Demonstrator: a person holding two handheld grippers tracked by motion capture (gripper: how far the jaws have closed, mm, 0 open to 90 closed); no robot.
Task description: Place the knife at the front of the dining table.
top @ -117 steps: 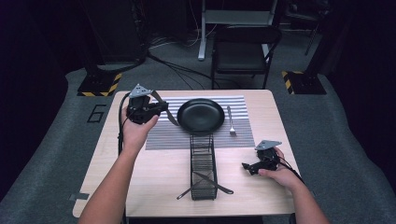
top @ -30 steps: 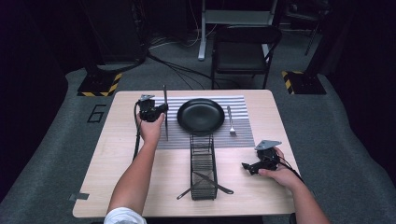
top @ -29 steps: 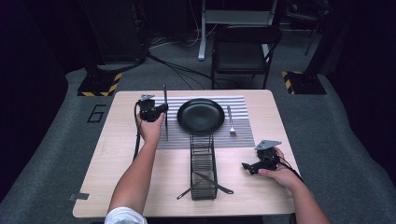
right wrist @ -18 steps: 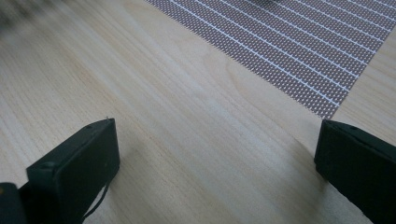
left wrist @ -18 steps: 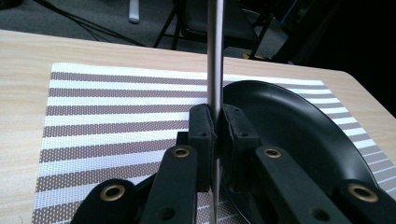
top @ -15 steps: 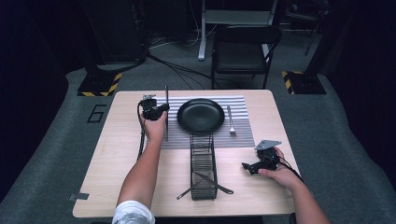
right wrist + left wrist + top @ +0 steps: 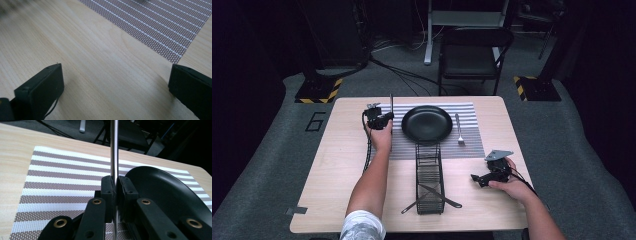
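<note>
My left gripper (image 7: 381, 119) is shut on a slim metal utensil (image 7: 391, 102) that stands nearly upright, just above the left part of the striped placemat (image 7: 472, 145). In the left gripper view the pads (image 7: 107, 185) pinch the utensil's shaft (image 7: 114, 150), with the placemat (image 7: 62, 177) below and the black plate (image 7: 162, 192) to the right. The black plate (image 7: 427, 123) sits in the middle of the mat. A fork (image 7: 458, 130) lies to the plate's right. My right gripper (image 7: 477, 178) rests on the table at the right, open; its jaws stand wide apart over bare wood (image 7: 117, 82).
A black wire rack (image 7: 429, 170) stands in front of the plate, with dark utensils (image 7: 439, 195) lying across its near end. A chair (image 7: 472, 55) stands behind the table's far edge. The placemat's corner (image 7: 175, 32) lies ahead of the right gripper.
My left gripper has sunk a little toward the mat beside the plate, with the utensil still upright in it. The right gripper has stayed put.
</note>
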